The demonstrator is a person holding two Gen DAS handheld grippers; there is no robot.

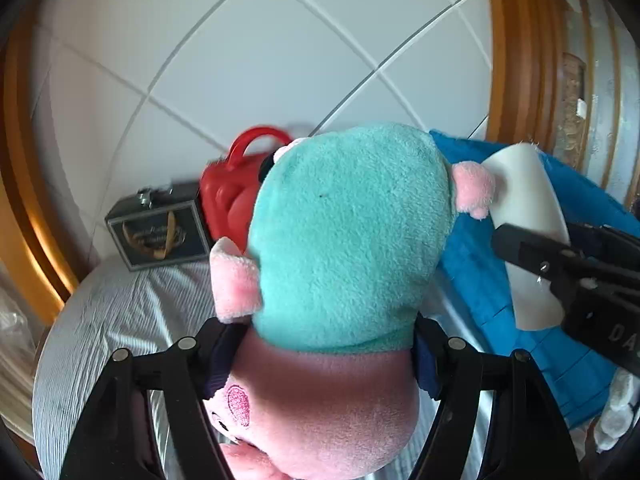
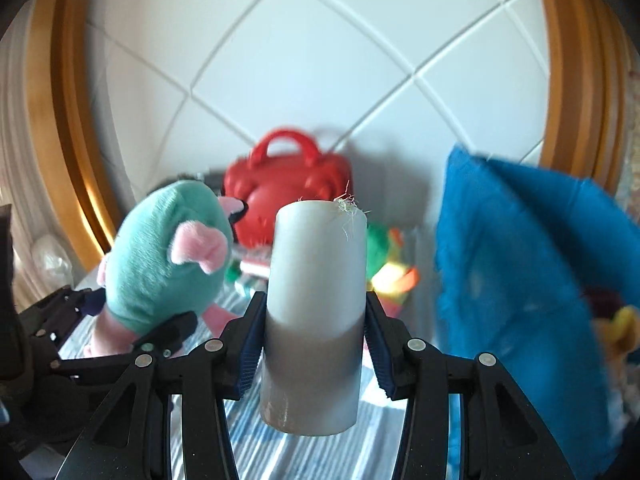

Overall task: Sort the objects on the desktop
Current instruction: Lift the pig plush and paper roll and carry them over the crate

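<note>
Mid-sort. Left tool (image 1: 320, 344) clamps plush pig (image 1: 344, 240), frame centre. Right tool (image 2: 314, 340) clamps white cylinder (image 2: 316, 312), centre. Both lifted, unplaced. Red bag (image 2: 288, 196), green toy (image 2: 384, 256) remain on table (image 2: 304, 456).

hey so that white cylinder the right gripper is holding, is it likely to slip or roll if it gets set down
The white cylinder looks smooth and rigid, so it may slide, though the right gripper clamps it with ribbed fingers. It would probably roll on its side; upright, it might tip on the striped cloth, which looks soft.
</note>
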